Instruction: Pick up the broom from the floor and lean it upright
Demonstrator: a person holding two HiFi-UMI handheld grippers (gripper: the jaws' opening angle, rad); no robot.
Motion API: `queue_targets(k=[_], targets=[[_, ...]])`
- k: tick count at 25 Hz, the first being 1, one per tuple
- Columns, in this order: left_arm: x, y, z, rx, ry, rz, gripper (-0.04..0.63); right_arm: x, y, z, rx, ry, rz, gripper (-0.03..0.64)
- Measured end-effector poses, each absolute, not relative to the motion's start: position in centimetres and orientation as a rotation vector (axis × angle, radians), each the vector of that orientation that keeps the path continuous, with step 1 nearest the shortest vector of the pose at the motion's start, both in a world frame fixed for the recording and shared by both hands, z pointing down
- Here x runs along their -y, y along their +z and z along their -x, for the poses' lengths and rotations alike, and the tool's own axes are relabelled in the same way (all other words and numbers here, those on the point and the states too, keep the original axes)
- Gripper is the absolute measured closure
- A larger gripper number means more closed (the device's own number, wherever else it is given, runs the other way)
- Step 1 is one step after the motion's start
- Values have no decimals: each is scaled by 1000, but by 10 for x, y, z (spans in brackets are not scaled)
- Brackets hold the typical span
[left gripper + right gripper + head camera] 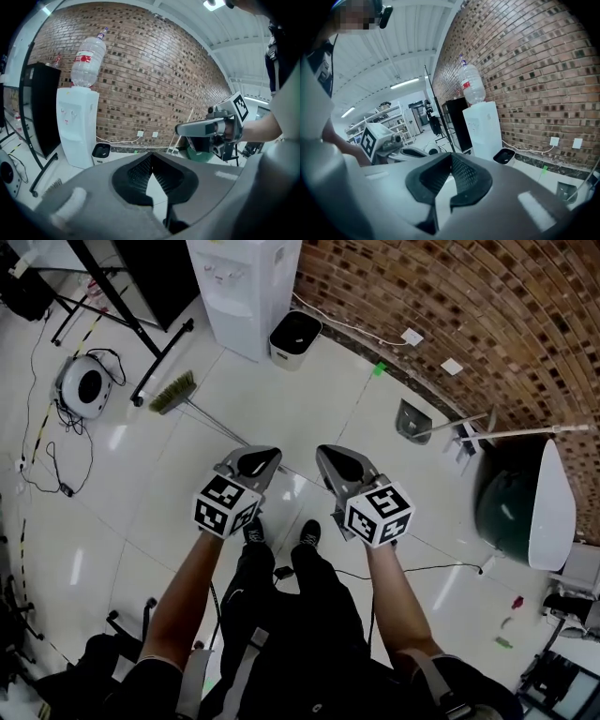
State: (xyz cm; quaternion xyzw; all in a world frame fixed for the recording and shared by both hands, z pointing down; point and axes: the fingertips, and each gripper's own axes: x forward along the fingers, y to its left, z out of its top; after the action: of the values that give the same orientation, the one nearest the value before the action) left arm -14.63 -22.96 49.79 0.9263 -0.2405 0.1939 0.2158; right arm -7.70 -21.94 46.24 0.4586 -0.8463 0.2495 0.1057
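The broom lies on the white tiled floor, its green-grey bristle head at the upper left. Its thin handle runs down and to the right and passes under my grippers. In the left gripper view only the bristles show, at the lower left. Both grippers hang side by side above the handle's middle and touch nothing. My left gripper is shut and empty. My right gripper has its jaw tips together, with nothing between them.
A white water dispenser and a black bin stand by the brick wall. A black stand's legs and a round white device with cables are at left. A dustpan and a large green-and-white object are at right.
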Motion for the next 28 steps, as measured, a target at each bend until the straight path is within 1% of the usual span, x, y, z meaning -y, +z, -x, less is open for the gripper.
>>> queue_targets(k=[6,15,20,23,28], targets=[[247,629,122,590,693,-2553,594,245,552,44,2483,708,-1343,614],[239,873,106,389,927,-2528,588,246,731,13,2475,728,-1342,612],[237,982,106,347,981,-2516,558,247,849,16,2464,742,-1247,614],[237,1039,107,309,1018,-2524,528,245,914,21,2452,769,-1181,614],[227,1131,107,127,1156,-2538,447,245,989,26,2471,778,-1091,614]])
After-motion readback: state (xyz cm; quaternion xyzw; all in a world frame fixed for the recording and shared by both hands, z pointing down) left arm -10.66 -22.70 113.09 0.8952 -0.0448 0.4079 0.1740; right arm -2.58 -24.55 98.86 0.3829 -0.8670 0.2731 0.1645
